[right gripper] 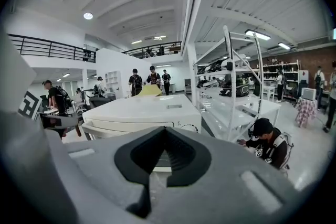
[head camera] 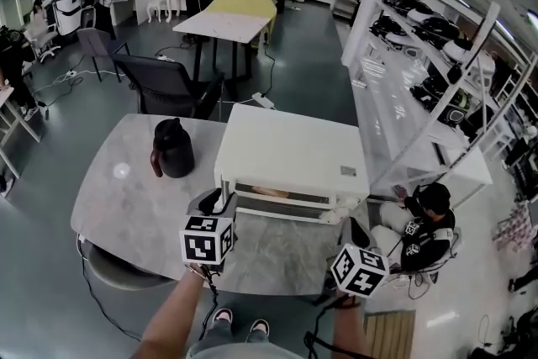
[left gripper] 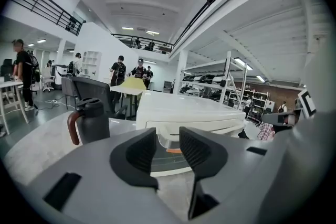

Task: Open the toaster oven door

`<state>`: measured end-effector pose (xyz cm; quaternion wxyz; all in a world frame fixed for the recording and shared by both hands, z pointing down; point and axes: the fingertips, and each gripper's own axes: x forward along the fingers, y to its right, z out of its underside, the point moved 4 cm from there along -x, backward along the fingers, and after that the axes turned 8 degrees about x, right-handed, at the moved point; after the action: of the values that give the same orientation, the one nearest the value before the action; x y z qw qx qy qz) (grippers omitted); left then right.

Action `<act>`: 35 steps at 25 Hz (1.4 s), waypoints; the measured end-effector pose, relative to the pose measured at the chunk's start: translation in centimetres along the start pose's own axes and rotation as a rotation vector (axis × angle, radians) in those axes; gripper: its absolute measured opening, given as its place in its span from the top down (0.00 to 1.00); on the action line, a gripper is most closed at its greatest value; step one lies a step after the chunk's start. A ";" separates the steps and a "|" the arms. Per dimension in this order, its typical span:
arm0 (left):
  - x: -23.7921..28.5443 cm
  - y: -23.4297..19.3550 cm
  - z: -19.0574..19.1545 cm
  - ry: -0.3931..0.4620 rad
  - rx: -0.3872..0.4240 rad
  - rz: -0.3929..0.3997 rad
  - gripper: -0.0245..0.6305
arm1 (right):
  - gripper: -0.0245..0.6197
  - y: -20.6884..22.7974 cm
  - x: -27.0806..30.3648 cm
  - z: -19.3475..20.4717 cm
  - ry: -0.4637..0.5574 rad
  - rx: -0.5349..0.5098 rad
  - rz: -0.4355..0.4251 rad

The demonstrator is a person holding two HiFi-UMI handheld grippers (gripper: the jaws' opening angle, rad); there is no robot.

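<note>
I find bare bench (head camera: pixel 277 252) open before the toaster oven (head camera: pixel 290 151) front. A dark carafe (head camera: pixel 172 149) stands near its left side, apart.

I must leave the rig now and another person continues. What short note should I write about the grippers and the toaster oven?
Left gripper: jaws apart, holding nothing, lined up with the door handle.
Right gripper: jaws together, empty, near the oven's front right.
Toaster oven stands on the marble table, a dark jug to its left.
Done: approach only; the door looks still closed.
To do: close the left jaws on the handle, then probably pull the door down.
</note>
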<state>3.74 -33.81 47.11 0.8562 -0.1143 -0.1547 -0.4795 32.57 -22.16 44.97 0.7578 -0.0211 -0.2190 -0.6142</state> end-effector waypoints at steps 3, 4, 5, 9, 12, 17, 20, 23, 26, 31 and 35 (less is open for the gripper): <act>0.9 -0.4 -0.5 -0.010 -0.008 -0.008 0.76 | 0.95 0.1 0.4 0.1 -0.008 0.004 0.004; 1.2 -0.4 -0.6 -0.015 -0.011 -0.010 0.76 | 0.95 0.2 0.5 0.2 -0.010 0.006 0.006; 1.5 -0.5 -0.7 -0.021 -0.014 -0.010 0.76 | 0.95 0.3 0.6 0.2 -0.013 0.008 0.007; 2.7 -0.5 -1.1 -0.057 -0.029 -0.015 0.76 | 0.95 0.8 0.6 0.2 -0.022 0.013 0.014; 3.5 -0.5 -0.9 -0.099 -0.051 -0.006 0.76 | 0.95 1.5 0.4 0.5 -0.024 0.021 0.026; 4.6 -0.9 -0.7 -0.123 -0.068 -0.014 0.76 | 0.95 2.5 0.7 1.0 -0.031 0.034 0.045; 4.7 -1.0 -0.8 -0.138 -0.085 -0.014 0.76 | 0.95 2.7 0.6 1.0 -0.031 0.034 0.050; 4.9 -1.0 -0.3 -0.166 -0.116 -0.007 0.76 | 0.95 2.7 0.7 1.2 -0.034 0.037 0.048; 5.0 -0.7 0.1 -0.179 -0.123 -0.006 0.76 | 0.95 2.8 0.8 1.5 -0.038 0.038 0.042; 4.8 -0.5 0.2 -0.177 -0.099 -0.007 0.80 | 0.95 2.3 0.5 1.5 -0.034 0.028 0.031; 4.4 -0.4 0.5 -0.184 -0.098 -0.007 0.80 | 0.95 2.4 0.0 1.5 -0.029 0.025 0.028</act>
<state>5.47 -37.31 49.20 0.8301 -0.1989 -0.2093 -0.4771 34.39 -21.12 46.86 0.7633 -0.0238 -0.2374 -0.6004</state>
